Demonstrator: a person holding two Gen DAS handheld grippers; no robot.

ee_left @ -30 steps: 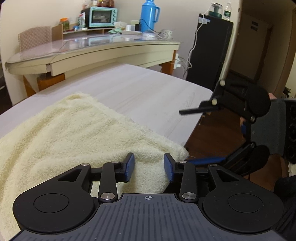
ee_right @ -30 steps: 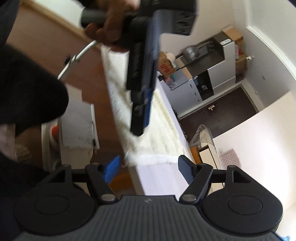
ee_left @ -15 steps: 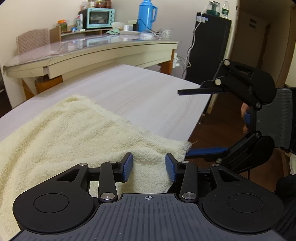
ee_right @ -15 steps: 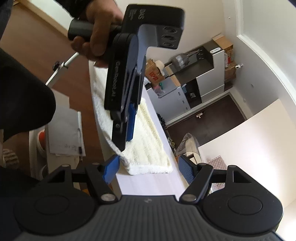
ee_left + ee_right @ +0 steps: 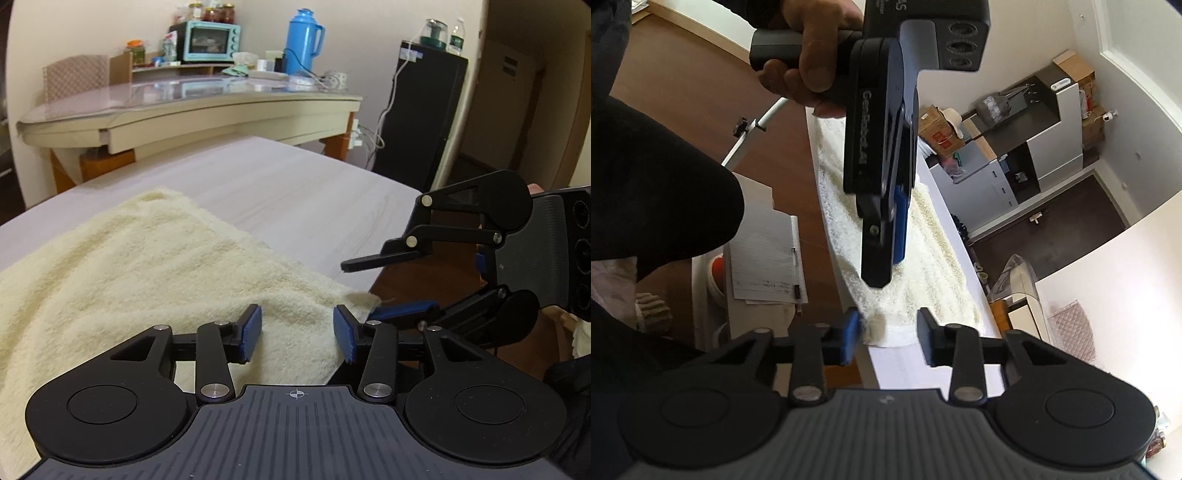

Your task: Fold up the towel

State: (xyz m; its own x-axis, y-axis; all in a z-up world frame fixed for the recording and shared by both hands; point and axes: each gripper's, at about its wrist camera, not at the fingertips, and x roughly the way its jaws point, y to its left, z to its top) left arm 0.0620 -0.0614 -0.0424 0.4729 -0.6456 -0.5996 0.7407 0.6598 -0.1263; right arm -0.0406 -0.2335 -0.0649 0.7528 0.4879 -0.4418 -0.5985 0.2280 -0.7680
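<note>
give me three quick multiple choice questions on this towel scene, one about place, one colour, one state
1. Where does the towel lie?
A. on the floor
B. on the table
C. on a chair

2. What colour is the flask?
A. blue
B. red
C. green

3. How does the towel corner sit?
A. rolled up mid-table
B. under the oven
C. at the table edge, between the right gripper fingers

Answers: 1 B, it is spread on the pale tabletop. 2 A, blue body and lid. 3 C, the corner pokes out at the edge, one finger above, one below.

Right claw (image 5: pixel 888 338) narrowed, closing round towel (image 5: pixel 886 288) corner; left claw (image 5: pixel 297 332) widening
</note>
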